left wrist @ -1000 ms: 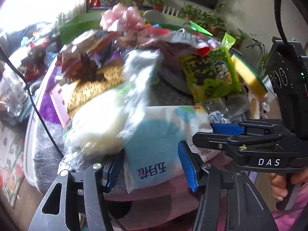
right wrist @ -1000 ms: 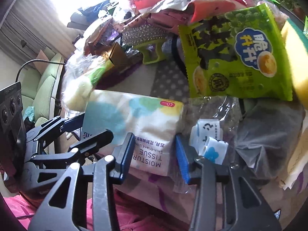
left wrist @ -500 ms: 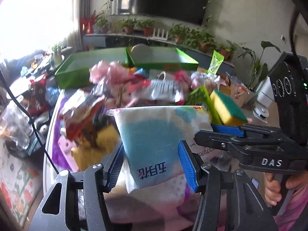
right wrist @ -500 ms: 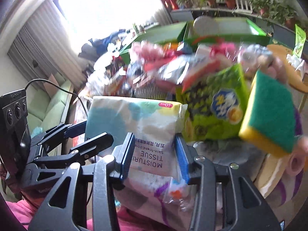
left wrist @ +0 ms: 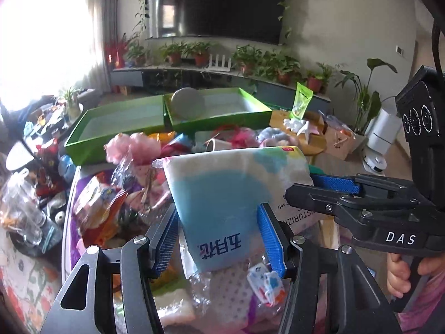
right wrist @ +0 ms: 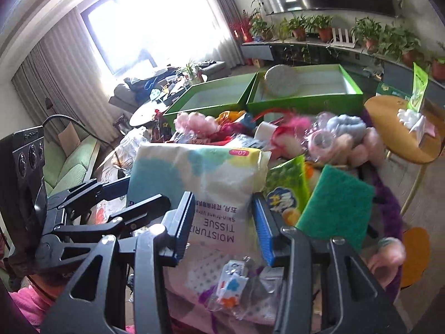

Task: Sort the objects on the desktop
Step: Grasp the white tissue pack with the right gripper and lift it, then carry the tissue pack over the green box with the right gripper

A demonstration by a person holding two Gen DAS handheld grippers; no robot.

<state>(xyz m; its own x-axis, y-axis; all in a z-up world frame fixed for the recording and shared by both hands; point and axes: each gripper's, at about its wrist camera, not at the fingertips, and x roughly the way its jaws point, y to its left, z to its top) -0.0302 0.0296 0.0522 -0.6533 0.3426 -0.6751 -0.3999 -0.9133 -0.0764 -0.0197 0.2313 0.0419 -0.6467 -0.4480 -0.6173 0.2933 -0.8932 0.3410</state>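
A soft tissue pack [left wrist: 236, 194], white with a blue patch and "MOISTURIZING TISSUE" print, hangs above the cluttered table. My left gripper [left wrist: 219, 236] is shut on its left end, blue pads pressing both sides. My right gripper [right wrist: 222, 222] is shut on the other end of the tissue pack [right wrist: 200, 183]. Each gripper shows in the other's view: the right gripper [left wrist: 314, 186] at the pack's right edge, the left gripper [right wrist: 130, 194] at its left edge. Two green trays [left wrist: 119, 128] [right wrist: 306, 100] stand side by side behind the pile. A round grey thing [left wrist: 187, 103] leans in the right one.
Below the pack lie a green sponge [right wrist: 336, 206], a green snack bag [right wrist: 286, 192], a small clear packet [right wrist: 232, 284], pink fluffy items [right wrist: 194, 122] and several wrappers. A round wooden side table [right wrist: 395, 128] stands to the right. A hand [left wrist: 400, 275] grips the right handle.
Both grippers have risen with the tissue pack held between them, lifting it off the pile. The pile has dropped lower in view, and the green trays and the room behind have come into sight.
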